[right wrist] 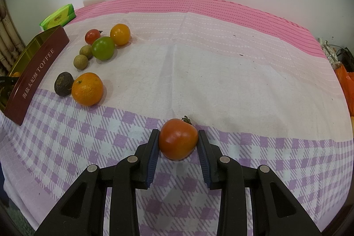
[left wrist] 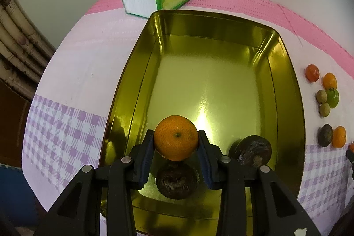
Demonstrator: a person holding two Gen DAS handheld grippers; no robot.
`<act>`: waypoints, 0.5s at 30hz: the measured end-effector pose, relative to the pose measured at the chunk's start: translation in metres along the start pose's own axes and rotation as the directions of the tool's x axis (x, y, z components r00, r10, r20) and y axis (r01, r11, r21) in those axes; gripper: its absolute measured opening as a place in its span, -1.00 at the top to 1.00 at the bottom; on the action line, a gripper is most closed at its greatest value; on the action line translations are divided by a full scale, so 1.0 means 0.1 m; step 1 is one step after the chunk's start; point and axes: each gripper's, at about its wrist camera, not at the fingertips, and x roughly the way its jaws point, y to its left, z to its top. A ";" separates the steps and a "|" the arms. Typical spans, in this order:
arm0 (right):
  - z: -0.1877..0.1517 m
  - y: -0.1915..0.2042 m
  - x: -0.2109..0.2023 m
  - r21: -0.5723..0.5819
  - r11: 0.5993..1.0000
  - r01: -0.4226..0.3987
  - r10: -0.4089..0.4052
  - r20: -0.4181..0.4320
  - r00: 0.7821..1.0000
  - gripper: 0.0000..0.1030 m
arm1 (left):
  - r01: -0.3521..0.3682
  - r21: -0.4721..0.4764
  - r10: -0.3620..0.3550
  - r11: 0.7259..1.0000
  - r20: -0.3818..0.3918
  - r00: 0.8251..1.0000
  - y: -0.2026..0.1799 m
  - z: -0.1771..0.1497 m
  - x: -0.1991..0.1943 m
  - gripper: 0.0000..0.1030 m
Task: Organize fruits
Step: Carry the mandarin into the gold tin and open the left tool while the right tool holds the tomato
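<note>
Gripping round dimpled tangerine [left wrist: 176,137] over glossy tin [left wrist: 285,90]; smooth tomato [right wrist: 178,139] w/ R

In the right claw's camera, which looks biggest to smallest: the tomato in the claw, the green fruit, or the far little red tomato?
1. Tomato in the claw, though it's nearest the camera.
2. Green fruit.
3. Far red tomato.

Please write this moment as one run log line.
left hand-held gripper: holds mandarin over tin | right hand-held gripper: grips tomato

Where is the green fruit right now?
In the right wrist view, the green fruit sits on the tablecloth at upper left, between a red tomato and an orange.
</note>
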 end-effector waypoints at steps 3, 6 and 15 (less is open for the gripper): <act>0.00 0.00 0.00 0.000 1.000 0.001 -0.001 0.000 1.000 0.32 | -0.008 0.007 0.008 1.000 0.000 1.000 -0.01 0.00 0.02 0.30; 0.00 0.01 0.00 -0.001 1.000 0.002 -0.002 0.001 1.000 0.32 | -0.013 0.009 0.013 1.000 0.003 1.000 -0.02 0.00 0.02 0.29; 0.00 0.01 0.00 0.000 1.000 0.002 -0.002 0.001 1.000 0.32 | -0.015 0.017 0.015 1.000 0.010 1.000 -0.03 -0.03 -0.02 0.28</act>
